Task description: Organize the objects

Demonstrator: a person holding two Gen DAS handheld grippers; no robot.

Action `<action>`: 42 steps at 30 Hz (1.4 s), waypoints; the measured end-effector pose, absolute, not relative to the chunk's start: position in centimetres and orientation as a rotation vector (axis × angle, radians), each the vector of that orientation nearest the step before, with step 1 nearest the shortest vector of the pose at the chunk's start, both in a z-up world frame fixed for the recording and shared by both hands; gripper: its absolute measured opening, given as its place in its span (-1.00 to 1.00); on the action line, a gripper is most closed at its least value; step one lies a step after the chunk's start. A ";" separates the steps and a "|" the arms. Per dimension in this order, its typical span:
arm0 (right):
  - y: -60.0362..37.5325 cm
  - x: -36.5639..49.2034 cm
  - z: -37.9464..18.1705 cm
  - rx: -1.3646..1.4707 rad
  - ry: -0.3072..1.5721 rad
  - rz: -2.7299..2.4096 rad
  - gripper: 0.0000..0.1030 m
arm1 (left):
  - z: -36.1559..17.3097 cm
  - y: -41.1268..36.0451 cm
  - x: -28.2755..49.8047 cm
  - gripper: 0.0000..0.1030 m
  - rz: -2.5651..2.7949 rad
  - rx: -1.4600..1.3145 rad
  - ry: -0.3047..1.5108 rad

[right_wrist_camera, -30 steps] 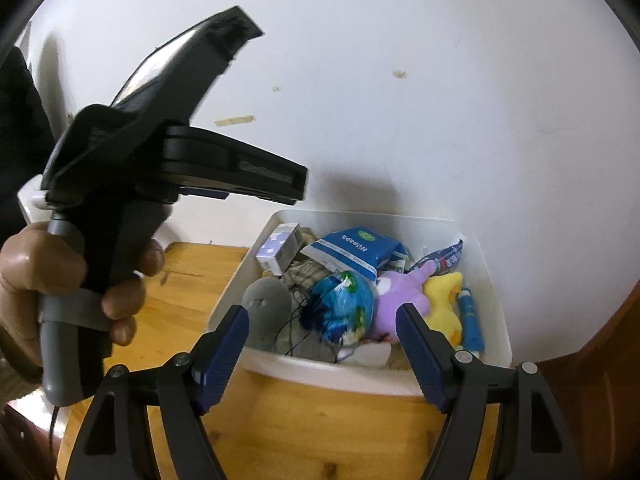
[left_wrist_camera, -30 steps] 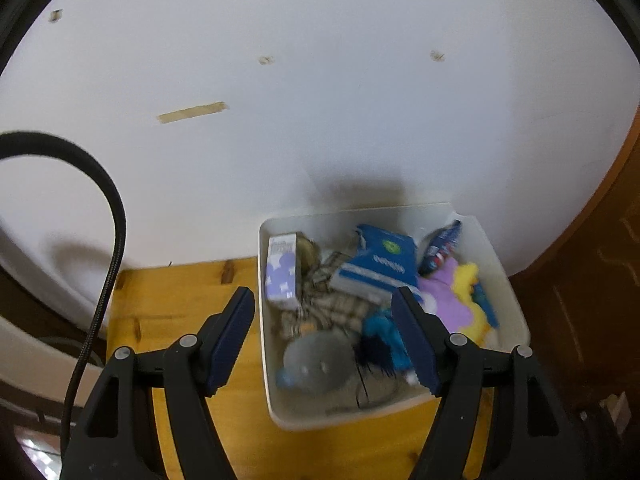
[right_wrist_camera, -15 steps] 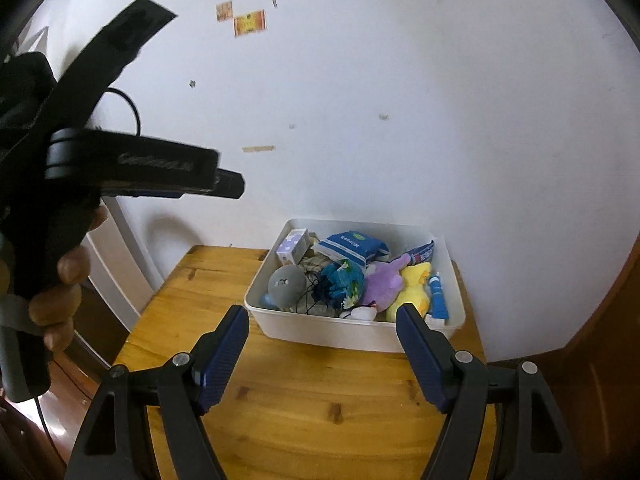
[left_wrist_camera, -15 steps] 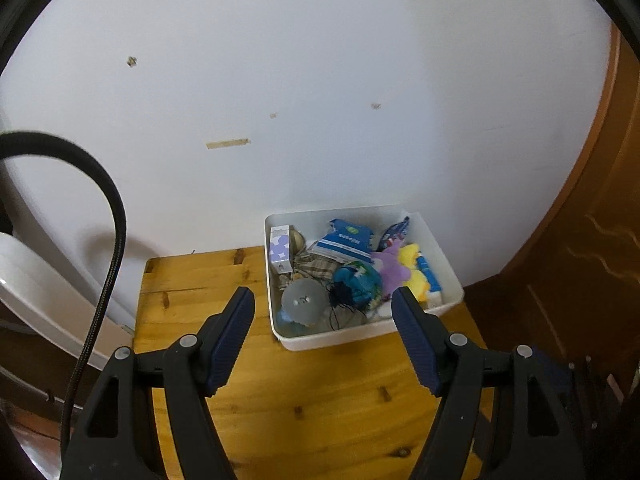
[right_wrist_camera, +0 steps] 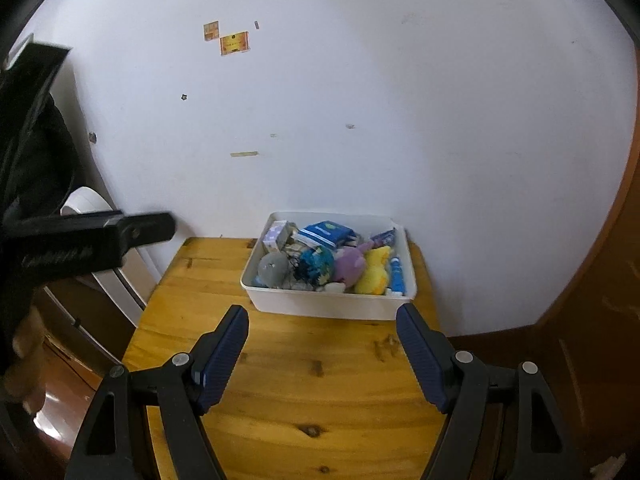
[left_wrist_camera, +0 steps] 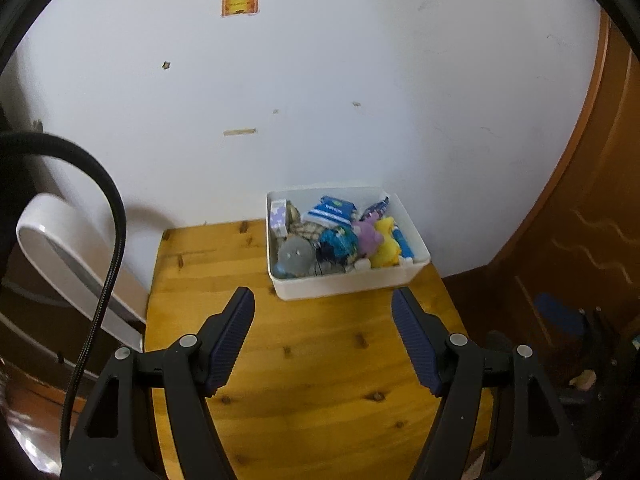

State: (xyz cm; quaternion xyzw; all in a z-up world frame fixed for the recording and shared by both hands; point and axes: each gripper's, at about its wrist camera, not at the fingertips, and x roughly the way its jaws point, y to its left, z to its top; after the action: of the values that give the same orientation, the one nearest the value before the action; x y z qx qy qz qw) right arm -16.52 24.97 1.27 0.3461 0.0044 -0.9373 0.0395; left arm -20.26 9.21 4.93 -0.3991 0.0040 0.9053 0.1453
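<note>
A white bin (left_wrist_camera: 352, 282) (right_wrist_camera: 320, 303) stands at the far right of a wooden table (left_wrist_camera: 304, 364) (right_wrist_camera: 296, 376), against the wall. Inside lie a grey plush (left_wrist_camera: 295, 255) (right_wrist_camera: 273, 267), a purple plush (left_wrist_camera: 369, 233) (right_wrist_camera: 350, 267), a yellow plush (left_wrist_camera: 386, 246) (right_wrist_camera: 376, 271), a blue striped packet (left_wrist_camera: 331, 211) (right_wrist_camera: 326, 234), a small lilac box (left_wrist_camera: 277, 216) (right_wrist_camera: 274, 235) and more. My left gripper (left_wrist_camera: 323, 300) hangs open above the table, well short of the bin. My right gripper (right_wrist_camera: 323, 317) is open too, nothing between its fingers.
A white wall rises behind the table, with small stickers (left_wrist_camera: 239, 2) high up. A white curved appliance edge (left_wrist_camera: 64, 248) stands left of the table. Brown wooden panelling (left_wrist_camera: 580, 220) is on the right. In the right wrist view the left tool's black body (right_wrist_camera: 60, 244) fills the left side.
Both grippers have pulled back and up from the bin, which now looks smaller and farther off. More of the table and wall shows. Both jaws stayed equally wide.
</note>
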 end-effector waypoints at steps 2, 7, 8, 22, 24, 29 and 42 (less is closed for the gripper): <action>25.2 -15.6 1.7 1.083 0.013 -2.866 0.50 | 4.5 9.1 -19.2 0.45 2.604 -1.161 -0.002; 25.6 -13.7 2.1 1.110 -0.032 -2.821 0.50 | 3.4 8.8 -16.8 0.45 2.587 -1.216 0.028; 25.6 -13.3 2.0 1.116 -0.032 -2.814 0.50 | 3.1 8.7 -16.4 0.45 2.582 -1.223 0.025; 24.3 -8.5 0.1 1.156 -0.011 -2.812 0.50 | 1.2 8.7 -10.8 0.61 2.598 -1.243 0.052; 23.9 -7.8 -0.1 1.157 0.004 -2.821 0.50 | 1.2 8.8 -10.0 0.61 2.636 -1.211 0.071; 23.9 -6.7 -0.3 1.159 -0.045 -2.824 0.50 | 0.7 8.5 -9.2 0.61 2.650 -1.189 0.060; 24.6 -5.5 -0.8 1.164 -0.093 -2.870 0.50 | -0.8 8.1 -8.6 0.63 2.660 -1.275 0.024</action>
State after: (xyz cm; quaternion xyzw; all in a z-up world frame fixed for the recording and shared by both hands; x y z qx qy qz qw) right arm -5.54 24.59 -0.78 0.3755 -0.0299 -0.9261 0.0216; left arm -8.56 8.10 -0.85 -0.4302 0.0079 0.8976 0.0960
